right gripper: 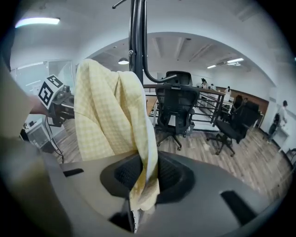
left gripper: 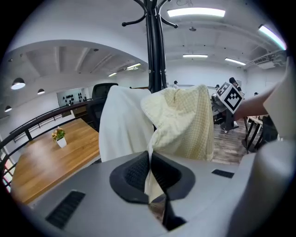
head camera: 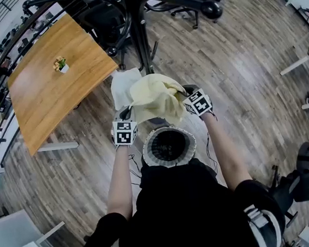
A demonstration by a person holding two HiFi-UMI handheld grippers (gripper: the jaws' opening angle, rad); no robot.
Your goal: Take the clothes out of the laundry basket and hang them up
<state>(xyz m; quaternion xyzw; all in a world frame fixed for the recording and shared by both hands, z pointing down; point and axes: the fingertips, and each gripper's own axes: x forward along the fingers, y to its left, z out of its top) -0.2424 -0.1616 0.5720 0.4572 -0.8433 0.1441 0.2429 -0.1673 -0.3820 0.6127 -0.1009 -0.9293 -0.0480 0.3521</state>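
- A wooden surface (head camera: 46, 94) with a small potted plant (head camera: 61, 64) is seen at the far left.
- A white cloth (head camera: 122, 85) is draped on the black coat stand (head camera: 140, 33).
- The left hand-held gripper (left gripper: 149, 162) is pressed together on an edge of the yellow checked garment (head camera: 154, 101).
- The garment is held up just in front of the stand, above the round laundry basket (head camera: 150, 156).
- The right hand-held gripper (right gripper: 145, 173) is slightly parted, with a fold of the garment hanging between its pads.
- Black office chairs (right gripper: 173, 109) are seen beyond, on the wooden floor.
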